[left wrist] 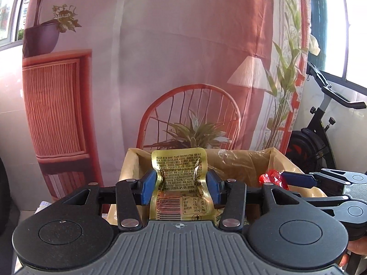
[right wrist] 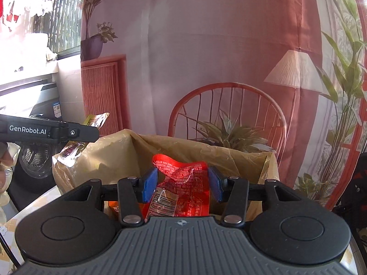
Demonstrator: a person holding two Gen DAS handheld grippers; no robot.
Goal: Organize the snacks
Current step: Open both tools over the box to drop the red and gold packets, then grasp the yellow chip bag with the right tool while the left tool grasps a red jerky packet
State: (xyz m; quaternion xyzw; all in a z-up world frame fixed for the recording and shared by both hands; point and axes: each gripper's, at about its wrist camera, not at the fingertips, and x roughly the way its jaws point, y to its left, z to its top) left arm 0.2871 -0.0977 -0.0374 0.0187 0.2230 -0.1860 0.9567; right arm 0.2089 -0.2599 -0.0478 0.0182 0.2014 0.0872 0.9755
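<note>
My left gripper (left wrist: pixel 182 183) is shut on a gold snack packet (left wrist: pixel 181 167). Its blue pads pinch the packet's sides, barcode end toward the camera. It hangs over the near left edge of a box lined with a brown plastic bag (left wrist: pixel 252 160). My right gripper (right wrist: pixel 182 183) is shut on a crumpled red snack packet (right wrist: pixel 181 169), held above the same lined box (right wrist: pixel 114 151). In the left wrist view the right gripper (left wrist: pixel 296 178) enters from the right with the red packet (left wrist: pixel 273 180). From the right wrist camera, the left gripper (right wrist: pixel 91 133) shows at the left with the gold packet (right wrist: pixel 96 119).
A printed curtain (left wrist: pixel 183 45) with a chair and plants hangs right behind the box. An exercise bike (left wrist: pixel 321 126) stands to the right. At the left are a washing machine (right wrist: pixel 34 160) and a patterned table edge (right wrist: pixel 34 208). A hand (left wrist: pixel 353 249) holds the right gripper.
</note>
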